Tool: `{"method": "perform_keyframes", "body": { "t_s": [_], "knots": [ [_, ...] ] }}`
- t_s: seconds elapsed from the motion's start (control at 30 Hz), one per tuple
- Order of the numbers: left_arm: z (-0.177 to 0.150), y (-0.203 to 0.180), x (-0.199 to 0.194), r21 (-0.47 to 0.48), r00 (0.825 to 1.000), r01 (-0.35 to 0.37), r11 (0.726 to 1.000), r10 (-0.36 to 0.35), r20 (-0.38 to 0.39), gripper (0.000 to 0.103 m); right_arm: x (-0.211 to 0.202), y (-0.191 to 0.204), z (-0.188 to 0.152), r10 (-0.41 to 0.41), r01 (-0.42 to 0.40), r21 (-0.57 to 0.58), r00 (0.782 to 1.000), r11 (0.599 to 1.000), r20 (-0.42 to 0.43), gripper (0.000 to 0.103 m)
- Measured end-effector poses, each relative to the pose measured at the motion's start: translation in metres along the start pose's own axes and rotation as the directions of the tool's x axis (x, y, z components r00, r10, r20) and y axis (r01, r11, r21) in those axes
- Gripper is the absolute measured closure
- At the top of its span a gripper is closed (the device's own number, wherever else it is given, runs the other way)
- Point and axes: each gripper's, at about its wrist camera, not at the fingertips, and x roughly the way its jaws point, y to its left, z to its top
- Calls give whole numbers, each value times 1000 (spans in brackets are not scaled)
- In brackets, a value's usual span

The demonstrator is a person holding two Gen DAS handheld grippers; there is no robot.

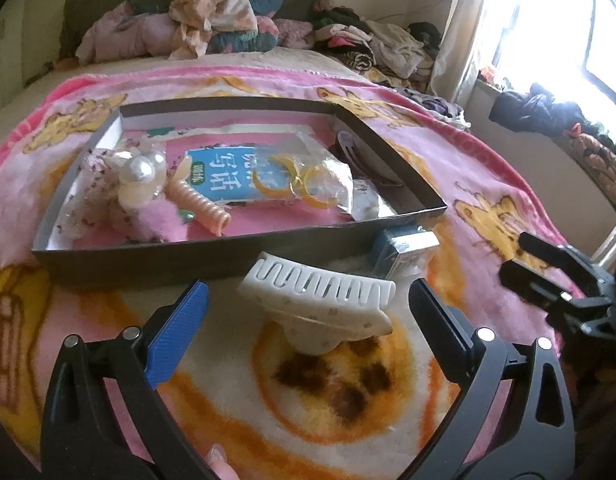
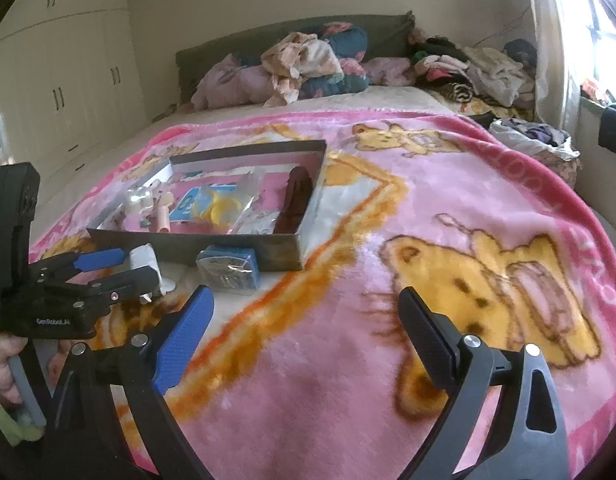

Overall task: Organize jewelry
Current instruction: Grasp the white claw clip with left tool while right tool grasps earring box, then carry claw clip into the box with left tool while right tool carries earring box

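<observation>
Left gripper [image 1: 308,308]: black frame, one blue ribbed pad and one black pad, spread wide apart on either side of the clip without touching it.
White clip: a large white plastic claw hair clip [image 1: 319,300] with interlocking teeth lies on the blanket between those open fingers, just in front of the box's near wall.
Right gripper [image 2: 306,312]: same build, fingers standing wide apart over bare blanket, holding nothing; well to the right of the box.
Blanket: a fluffy pink and cream fleece blanket [image 2: 387,360] printed with yellow bears covers the bed.
Box: a shallow dark cardboard box [image 1: 188,256] with a white inner wall sits on the blanket.
Box contents: a pearl-trimmed pink hair piece [image 1: 140,176] at left, a peach spiral hair tie [image 1: 200,204] beside it, a clear bag of yellow rings [image 1: 304,180] in the middle, a dark clip [image 1: 359,156] along the right wall.
Small case: a little blue box with a clear lid [image 2: 230,272] rests against the box's near wall, beside the white clip.
Hand: a hand [image 2: 4,364] grips the left tool's handle.
</observation>
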Motion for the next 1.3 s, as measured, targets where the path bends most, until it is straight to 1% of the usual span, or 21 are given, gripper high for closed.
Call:
{"method": "perform_keyframes", "body": {
  "t_s": [0.1, 0.17, 0.23, 0.27, 0.4, 0.63, 0.73, 0.83, 0.87, 0.9, 0.93, 0.97, 1.0, 1.07, 1.3],
  "knots": [
    [0, 3, 4, -16, 1000, 18, 1000, -18, -12, 12, 11, 4, 3, 20, -20, -6, 1000, 1000, -22, 12],
    [-1, 4, 7, -25, 1000, 25, 999, -25, -17, 22, 18, 6, 5, 33, -33, -10, 999, 999, -36, 12],
    [-1, 7, 10, -41, 999, 41, 998, -42, -26, 27, 22, 9, 6, 40, -41, -15, 998, 999, -46, 12],
    [-2, 7, 11, -45, 998, 48, 998, -49, -28, 32, 24, 11, 7, 45, -45, -18, 998, 999, -50, 12],
    [-1, 6, 10, -34, 998, 55, 998, -56, -34, 32, 34, 17, 12, 66, -68, -29, 996, 997, -65, 12],
    [1, 11, -2, -33, 998, 54, 998, -55, -18, 33, 52, 28, 17, 88, -92, -39, 990, 995, -107, 13],
    [2, 15, -10, -32, 999, 50, 998, -50, -5, 33, 62, 33, 19, 93, -100, -42, 987, 994, -129, 18],
    [4, 19, -17, -26, 999, 38, 999, -38, 4, 33, 70, 36, 19, 104, -110, -31, 983, 993, -150, 29],
    [4, 20, -19, -27, 999, 36, 999, -36, 8, 33, 73, 36, 19, 106, -111, -23, 982, 994, -156, 35],
    [4, 22, -21, -28, 999, 34, 999, -34, 11, 33, 75, 36, 20, 112, -116, -14, 981, 993, -161, 43],
    [4, 23, -22, -28, 999, 34, 999, -33, 13, 33, 76, 36, 20, 126, -129, -7, 978, 992, -165, 46],
    [4, 24, -23, -29, 999, 32, 999, -32, 16, 33, 76, 38, 20, 146, -148, -2, 975, 989, -166, 54],
    [4, 25, -25, -30, 999, 29, 999, -29, 19, 33, 76, 40, 21, 149, -152, -4, 975, 988, -167, 58],
    [4, 25, -28, -32, 999, 26, 999, -25, 27, 33, 74, 42, 22, 145, -149, -15, 976, 989, -161, 58],
    [4, 34, -39, -46, 999, 12, 999, -9, 51, 33, 59, 55, 28, 177, -181, -23, 976, 983, -125, 59]
  ]
}}
